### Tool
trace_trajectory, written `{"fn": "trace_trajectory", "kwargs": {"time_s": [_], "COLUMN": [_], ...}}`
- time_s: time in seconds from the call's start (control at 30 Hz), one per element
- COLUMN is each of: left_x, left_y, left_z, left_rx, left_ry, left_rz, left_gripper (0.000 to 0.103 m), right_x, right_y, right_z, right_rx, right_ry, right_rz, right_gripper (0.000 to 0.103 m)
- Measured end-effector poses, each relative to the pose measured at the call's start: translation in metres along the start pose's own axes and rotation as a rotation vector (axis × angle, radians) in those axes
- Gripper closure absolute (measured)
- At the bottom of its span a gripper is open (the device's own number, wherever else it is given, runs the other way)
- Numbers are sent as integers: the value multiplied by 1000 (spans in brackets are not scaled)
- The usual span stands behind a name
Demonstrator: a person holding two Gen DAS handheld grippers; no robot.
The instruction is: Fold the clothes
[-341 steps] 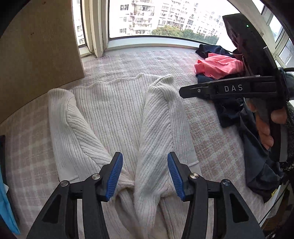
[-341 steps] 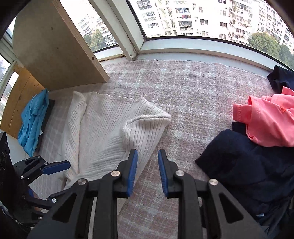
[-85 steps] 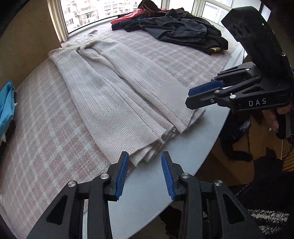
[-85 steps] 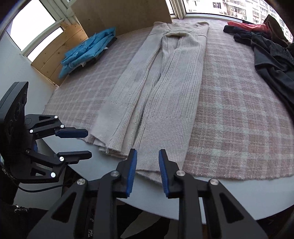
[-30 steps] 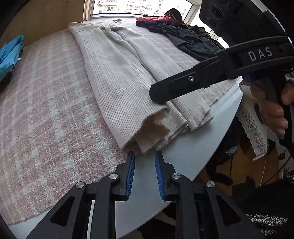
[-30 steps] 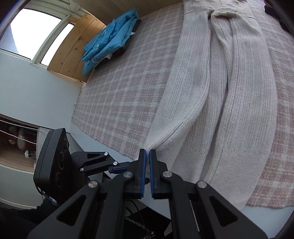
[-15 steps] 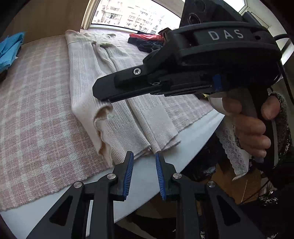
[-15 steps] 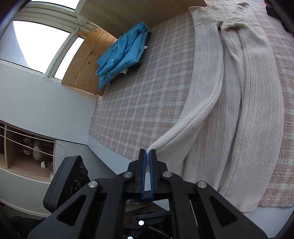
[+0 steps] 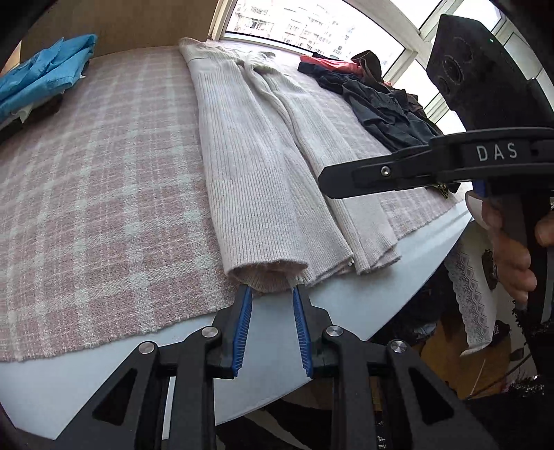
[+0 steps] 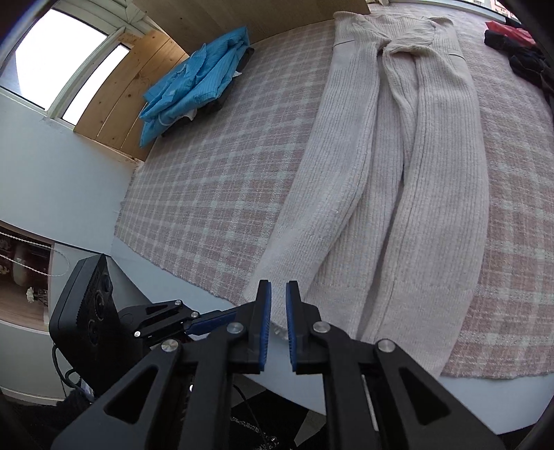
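Cream ribbed sweater (image 9: 256, 166): laid lengthwise on a pink plaid cloth (image 9: 97, 194), collar end toward 12 o'clock at the window, hem at 6 o'clock on the near edge of the cloth; both sides and sleeves folded inward into a long narrow strip. Hem corner at the left side rolled up into a small open tube.

Left gripper (image 9: 270, 294): fingers slightly apart, tips flanking that rolled hem corner and touching its lower edge; pads apparently not pressing on the knit.

Right gripper (image 10: 278, 294): fingers parted by a narrow gap after just opening; hem edge of the sweater visible low in the gap, not pinched. Seen from the left wrist view at 3 o'clock, held in a hand (image 9: 512, 252), its fingers crossing above the sweater's right half.

White table (image 9: 69, 380): bare rim exposed at 6 o'clock in front of the cloth.

Blue garment (image 10: 194, 79): bunched at 10 o'clock, against a wooden panel (image 10: 131, 86), well apart from the sweater.

Dark clothes pile (image 9: 377, 100) with a red piece: at 1 o'clock on the cloth, near the window (image 9: 311, 24).
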State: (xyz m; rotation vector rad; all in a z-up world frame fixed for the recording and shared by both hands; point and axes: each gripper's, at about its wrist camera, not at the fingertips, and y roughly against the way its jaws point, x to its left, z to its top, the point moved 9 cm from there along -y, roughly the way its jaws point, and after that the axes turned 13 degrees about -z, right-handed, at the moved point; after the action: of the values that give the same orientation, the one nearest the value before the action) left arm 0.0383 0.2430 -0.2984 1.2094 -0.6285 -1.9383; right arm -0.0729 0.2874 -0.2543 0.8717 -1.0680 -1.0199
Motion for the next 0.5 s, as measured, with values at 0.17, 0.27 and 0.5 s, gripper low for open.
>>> {"fn": "trace_trajectory", "kwargs": {"time_s": [0.17,0.27,0.5], "left_x": [9,14,10], "left_y": [16,25,18], "left_z": [13,22,39], "left_rx": [-28,-35,-1], "left_ry": [-12,-20,-88], "left_rz": [19,19,16], "left_gripper": [81,81,74], "right_x": [15,-1,-57], "right_y": [-16,-27,2], "right_z": [3,-3,1], "right_rx": [1,13,-26], "right_ry": [71,110,-81], "right_rz": [34,-71,-3], "right_gripper": [71,75,72]}}
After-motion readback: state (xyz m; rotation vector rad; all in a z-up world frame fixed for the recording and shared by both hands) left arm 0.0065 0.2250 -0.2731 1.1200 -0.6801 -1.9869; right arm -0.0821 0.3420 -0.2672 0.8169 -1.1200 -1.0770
